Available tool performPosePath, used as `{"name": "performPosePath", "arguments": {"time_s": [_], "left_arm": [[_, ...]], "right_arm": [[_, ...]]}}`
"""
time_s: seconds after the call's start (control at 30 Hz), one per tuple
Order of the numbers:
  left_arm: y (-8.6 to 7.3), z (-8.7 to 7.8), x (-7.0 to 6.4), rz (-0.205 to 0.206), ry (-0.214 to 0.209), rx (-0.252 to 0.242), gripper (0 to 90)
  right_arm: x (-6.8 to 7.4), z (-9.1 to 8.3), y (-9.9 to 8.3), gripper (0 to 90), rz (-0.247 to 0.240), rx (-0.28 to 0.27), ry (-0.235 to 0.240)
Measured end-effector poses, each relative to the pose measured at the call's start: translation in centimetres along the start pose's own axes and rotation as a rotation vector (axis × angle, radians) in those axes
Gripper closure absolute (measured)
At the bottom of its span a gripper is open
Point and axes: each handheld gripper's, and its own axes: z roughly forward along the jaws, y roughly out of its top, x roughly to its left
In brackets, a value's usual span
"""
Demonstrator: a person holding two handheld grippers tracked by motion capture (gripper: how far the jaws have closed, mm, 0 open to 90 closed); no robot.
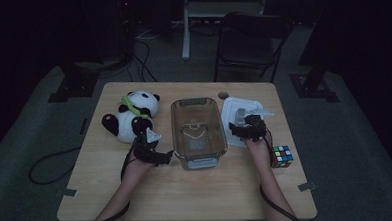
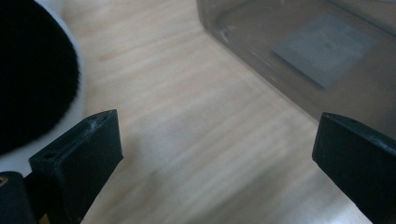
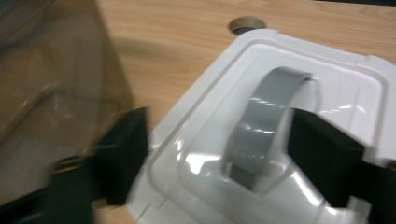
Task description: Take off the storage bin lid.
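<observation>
Blk grippers point(image 1: 153, 153), blk cables.

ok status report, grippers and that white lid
Right gripper open, jaws either side of the grey handle on the white lid, not closed. Left gripper open over bare table between panda plush and clear bin. Nothing blocking.

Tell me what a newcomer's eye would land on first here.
Likely the panda plush lying at the table's left, bright against the dim room. Next, the clear empty container at the middle, with its white lid lying flat to its right, where the right gripper hovers open around the lid's grey handle. A colourful puzzle cube sits near the right edge.
</observation>
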Motion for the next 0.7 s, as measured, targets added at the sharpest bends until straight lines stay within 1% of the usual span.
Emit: {"name": "performPosePath", "arguments": {"time_s": [0.03,0.1,0.13,0.17,0.2,0.23,0.3,0.37,0.43,0.47,0.53,0.6,0.63,0.7], "left_arm": [[0.1,0.1,0.0,-0.004,0.005,-0.001,2.2],[0.4,0.3,-0.1,-0.006,0.008,-0.001,2.2],[0.5,0.4,-0.1,-0.007,0.013,0.000,2.2],[0.6,0.5,-0.2,-0.007,0.016,0.001,2.2],[0.7,0.6,-0.2,-0.008,0.018,0.008,2.2],[0.8,0.7,-0.2,-0.007,0.025,0.010,2.2],[0.9,0.9,-0.1,-0.012,0.032,0.010,2.2],[1.1,1.1,-0.2,-0.011,0.037,0.017,2.2],[1.2,1.4,-0.3,-0.002,0.029,0.020,2.2],[1.2,1.5,-0.4,-0.001,0.026,0.023,2.2],[1.2,1.6,-0.4,0.011,0.025,0.031,2.2],[1.0,1.6,-0.3,0.006,0.025,0.034,2.2],[0.9,1.5,-0.2,0.005,0.028,0.033,2.2],[0.7,1.4,-0.1,0.000,0.031,0.032,2.2]], "right_arm": [[0.3,-0.1,-0.2,15.6,-0.020,-0.004,-0.002],[0.7,0.0,-0.5,15.2,-0.042,-0.009,0.002],[0.9,0.1,-0.7,12.0,-0.071,-0.007,-0.006],[1.1,0.2,-1.1,12.1,-0.109,-0.024,-0.010],[1.3,0.3,-1.3,12.1,-0.128,-0.035,-0.008],[1.4,0.3,-1.6,12.1,-0.132,-0.024,0.022],[1.6,0.3,-2.0,12.3,-0.146,-0.013,0.038],[2.0,0.2,-2.4,12.7,-0.165,0.001,0.066],[2.6,0.2,-2.8,13.0,-0.193,0.010,0.075],[2.9,0.0,-3.0,13.4,-0.204,0.001,0.084],[3.4,-0.1,-3.1,15.9,-0.203,-0.007,0.095],[3.8,-0.3,-3.2,16.2,-0.218,-0.013,0.080],[3.9,-0.4,-3.3,16.2,-0.218,-0.011,0.084],[4.0,-0.4,-3.5,16.1,-0.206,-0.003,0.109]]}}
